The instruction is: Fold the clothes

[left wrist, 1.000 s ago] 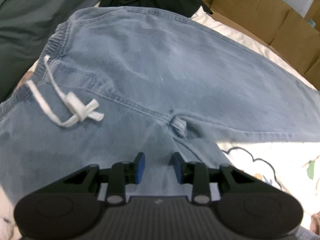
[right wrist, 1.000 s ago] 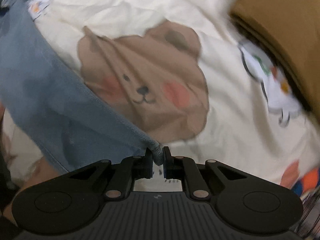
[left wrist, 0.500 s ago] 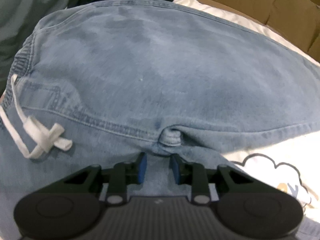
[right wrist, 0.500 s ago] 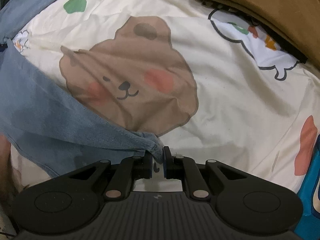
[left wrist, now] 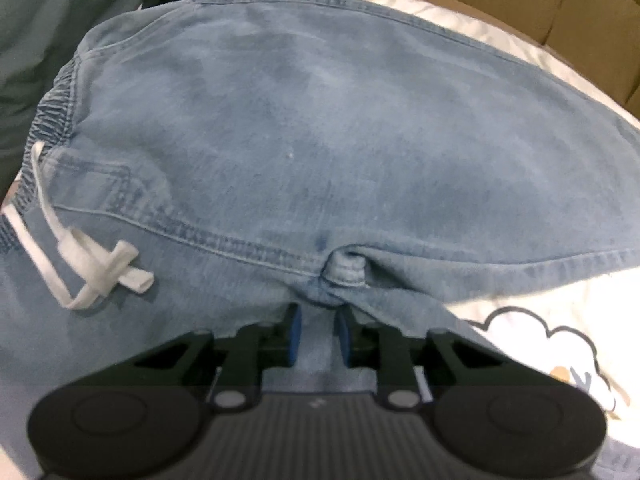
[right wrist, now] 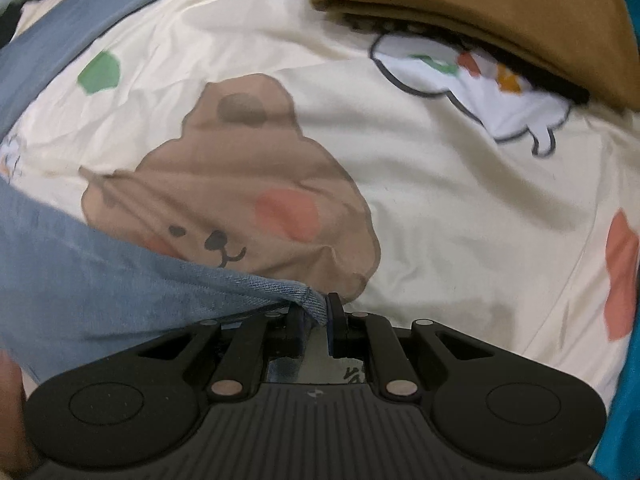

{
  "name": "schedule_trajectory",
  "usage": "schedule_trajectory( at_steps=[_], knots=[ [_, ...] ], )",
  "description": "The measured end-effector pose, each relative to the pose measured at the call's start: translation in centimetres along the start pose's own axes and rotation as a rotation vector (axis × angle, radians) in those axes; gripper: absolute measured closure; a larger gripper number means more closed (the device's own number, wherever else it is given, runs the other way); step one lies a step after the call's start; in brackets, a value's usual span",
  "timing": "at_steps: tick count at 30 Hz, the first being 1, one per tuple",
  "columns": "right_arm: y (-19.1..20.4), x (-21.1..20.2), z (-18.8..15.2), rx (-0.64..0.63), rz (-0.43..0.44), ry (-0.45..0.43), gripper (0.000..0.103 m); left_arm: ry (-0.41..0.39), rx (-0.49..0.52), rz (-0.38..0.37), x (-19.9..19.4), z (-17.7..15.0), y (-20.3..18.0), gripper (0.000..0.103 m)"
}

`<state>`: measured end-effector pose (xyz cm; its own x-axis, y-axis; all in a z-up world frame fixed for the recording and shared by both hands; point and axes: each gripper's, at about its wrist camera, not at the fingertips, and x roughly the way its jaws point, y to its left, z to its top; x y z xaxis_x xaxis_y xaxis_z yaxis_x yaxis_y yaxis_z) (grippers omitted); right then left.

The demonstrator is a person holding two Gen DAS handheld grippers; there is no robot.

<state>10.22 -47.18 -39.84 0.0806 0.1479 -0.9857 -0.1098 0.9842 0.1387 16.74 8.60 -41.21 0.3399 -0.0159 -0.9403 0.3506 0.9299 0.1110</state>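
Two grippers work one pair of jeans (left wrist: pixel 320 140): the left gripper (left wrist: pixel 318 330) is closing its narrow jaws on the bunched crotch fold just ahead of its tips, while the right gripper (right wrist: pixel 316 320) pinches a hem corner, the leg trailing leftward.

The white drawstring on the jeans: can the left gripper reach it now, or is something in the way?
Probably yes. The white drawstring lies bare on top of the jeans, up and left of the left gripper, with nothing covering it. But the jaws are closing around the crotch seam, so they would need to open first.
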Motion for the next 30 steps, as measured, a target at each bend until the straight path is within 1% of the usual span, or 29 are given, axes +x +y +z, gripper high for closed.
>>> schedule_trajectory(
  at_steps=[1, 4, 5, 7, 9, 11, 12, 13, 15, 19, 21, 23, 25, 27, 30],
  knots=[
    [-0.2, 0.1, -0.2, 0.02, 0.002, -0.002, 0.093, 0.006, 0.002, 0.005, -0.3, 0.1, -0.1, 0.084],
    [-0.6, 0.2, -0.9, 0.045, -0.052, -0.033, 0.089, -0.01, -0.02, 0.016, -1.8, 0.0, 0.2, 0.084],
    [-0.8, -0.1, -1.3, 0.047, -0.047, -0.055, 0.087, -0.015, -0.025, 0.018, -2.4, -0.2, 0.3, 0.084],
    [-1.3, -0.9, -2.3, 0.067, -0.029, -0.087, 0.08, -0.024, -0.027, 0.028, -3.7, -0.6, 0.5, 0.083],
    [-1.9, -1.7, -3.2, 0.108, 0.002, -0.104, 0.07, -0.032, -0.023, 0.037, -4.9, -1.4, 0.6, 0.083],
    [-2.7, -2.4, -4.0, 0.154, 0.041, -0.118, 0.066, -0.026, -0.036, 0.036, -5.7, -1.9, 1.3, 0.083],
    [-3.8, -2.8, -3.8, 0.171, 0.073, -0.12, 0.065, -0.023, -0.043, 0.036, -6.0, -2.2, 1.7, 0.081],
    [-4.0, -3.0, -4.7, 0.187, 0.101, -0.12, 0.065, -0.016, -0.059, 0.033, -6.3, -2.5, 2.1, 0.078],
    [-3.7, -3.0, -5.4, 0.206, 0.138, -0.121, 0.064, -0.006, -0.084, 0.025, -6.9, -3.0, 3.1, 0.073],
    [-2.6, -3.2, -6.2, 0.211, 0.189, -0.123, 0.062, -0.004, -0.114, 0.02, -8.5, -4.7, 4.8, 0.058],
    [-1.5, -2.9, -6.3, 0.209, 0.204, -0.132, 0.061, 0.004, -0.111, 0.017, -9.2, -5.6, 5.5, 0.057],
    [-1.6, -3.3, -6.9, 0.23, 0.228, -0.148, 0.061, 0.009, -0.103, 0.018, -9.7, -6.1, 6.1, 0.055],
    [-1.7, -3.5, -7.4, 0.255, 0.251, -0.159, 0.061, 0.004, -0.102, 0.024, -10.2, -6.6, 6.6, 0.049],
    [-1.7, -3.2, -7.9, 0.277, 0.258, -0.151, 0.057, 0.0, -0.111, 0.024, -10.6, -7.2, 7.2, 0.047],
    [-1.9, -2.3, -8.9, 0.309, 0.267, -0.134, 0.057, 0.005, -0.117, 0.038, -10.8, -8.5, 7.9, 0.046]
  ],
)
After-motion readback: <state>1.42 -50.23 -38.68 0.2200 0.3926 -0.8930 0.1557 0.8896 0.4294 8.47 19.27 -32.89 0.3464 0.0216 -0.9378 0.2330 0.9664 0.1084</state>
